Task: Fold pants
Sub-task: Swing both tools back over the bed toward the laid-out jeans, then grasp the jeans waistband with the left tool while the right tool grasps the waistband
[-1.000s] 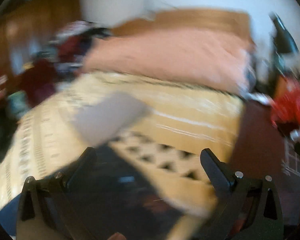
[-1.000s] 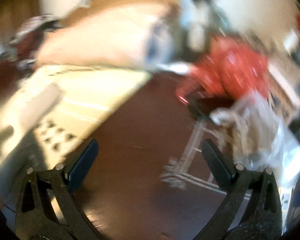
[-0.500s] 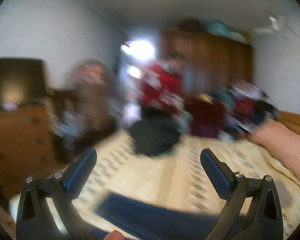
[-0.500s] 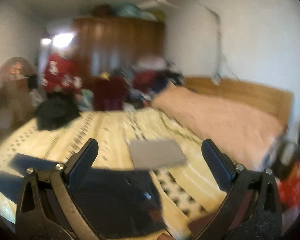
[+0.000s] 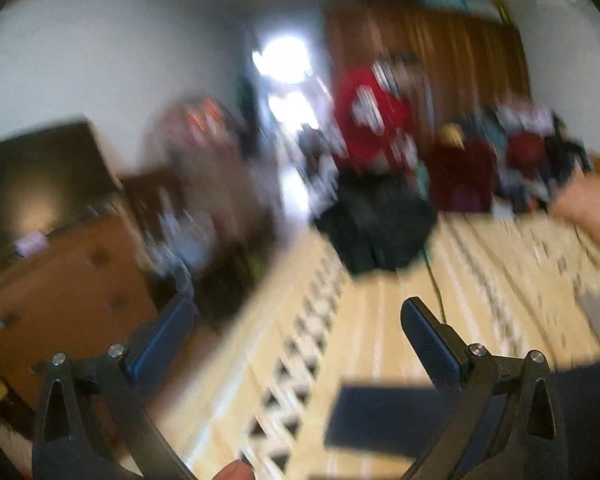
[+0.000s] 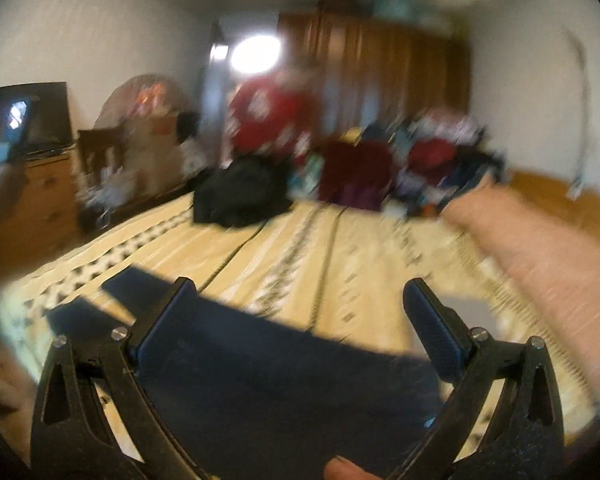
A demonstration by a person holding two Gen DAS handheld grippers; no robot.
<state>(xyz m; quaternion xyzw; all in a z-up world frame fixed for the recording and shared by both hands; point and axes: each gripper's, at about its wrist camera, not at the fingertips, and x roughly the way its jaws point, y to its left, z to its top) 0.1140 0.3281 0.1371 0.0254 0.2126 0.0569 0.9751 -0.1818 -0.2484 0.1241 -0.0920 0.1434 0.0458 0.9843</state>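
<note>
Nearest the lens, the right gripper [image 6: 296, 312] has its jaws spread wide with nothing between them, and it now hangs just above the navy pants [image 6: 284, 364], which lie spread on the patterned cream bedspread [image 6: 300, 240]; a second ago this camera faced the brown floor and red clutter off the bed's side, so the hand has swung round to face the garment. The left gripper [image 5: 296, 332], jaws equally wide and holding nothing, has drifted too: half a second ago the dark cloth ran across the bottom of its view, while now only one end of the pants [image 5: 384, 420] shows low and right of centre. Both views are smeared by motion, so the garment's lie, legs or waistband, cannot be read. Judging from this, the fold has not begun; both hands look to be lining up for a first grab. A grey flat item [image 6: 472, 316] lies on the bedspread just right of the pants. Farther off sit a black heap of clothing [image 6: 240, 188], a pink blanket [image 6: 548, 240] and a wooden wardrobe [image 6: 380, 64].
</note>
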